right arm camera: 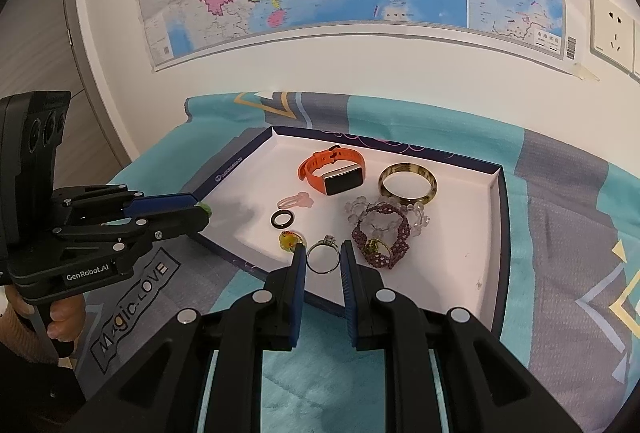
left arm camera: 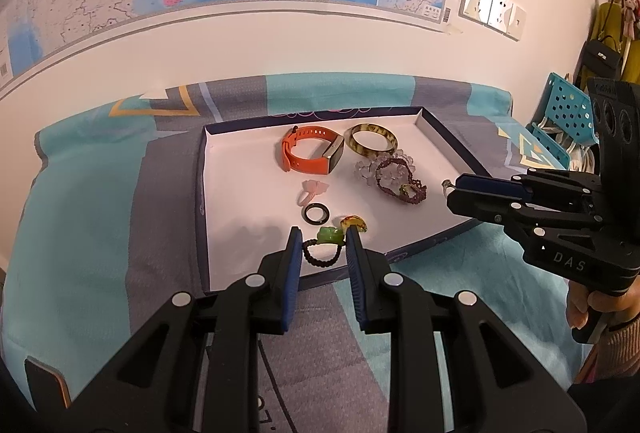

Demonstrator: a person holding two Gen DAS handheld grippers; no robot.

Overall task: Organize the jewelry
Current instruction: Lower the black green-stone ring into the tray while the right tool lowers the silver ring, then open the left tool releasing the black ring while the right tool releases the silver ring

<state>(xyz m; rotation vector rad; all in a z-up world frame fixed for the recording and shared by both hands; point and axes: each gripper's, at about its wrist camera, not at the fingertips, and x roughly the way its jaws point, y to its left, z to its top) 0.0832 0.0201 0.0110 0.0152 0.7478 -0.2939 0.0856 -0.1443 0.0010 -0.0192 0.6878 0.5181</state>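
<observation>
At the lower centre of the left wrist view, the left gripper (left arm camera: 323, 233) is clenched on a green charm (left arm camera: 330, 235), and the charm's black beaded cord (left arm camera: 308, 257) loops back towards the camera between the fingers. The open tray (left arm camera: 240, 193) lies ahead of and below this tool. Its bare white floor spreads to the left of the frame, while the black ring (left arm camera: 306, 213) and an amber piece (left arm camera: 354, 223) sit just beyond the fingertips. At the lower centre of the right wrist view, the right gripper (right arm camera: 323, 247) pinches a thin silver ring (right arm camera: 322, 272) across its band, so the hoop faces the camera. The purple beaded bracelet (right arm camera: 400, 233) lies just to the right of its tip, and clear floor shows further right along the tray's near edge. Each hand thus carries one piece over its own side of the tray. Judging by this, the left hand is nearer the empty left half, and a set-down there would keep the cord clear of the small rings.
</observation>
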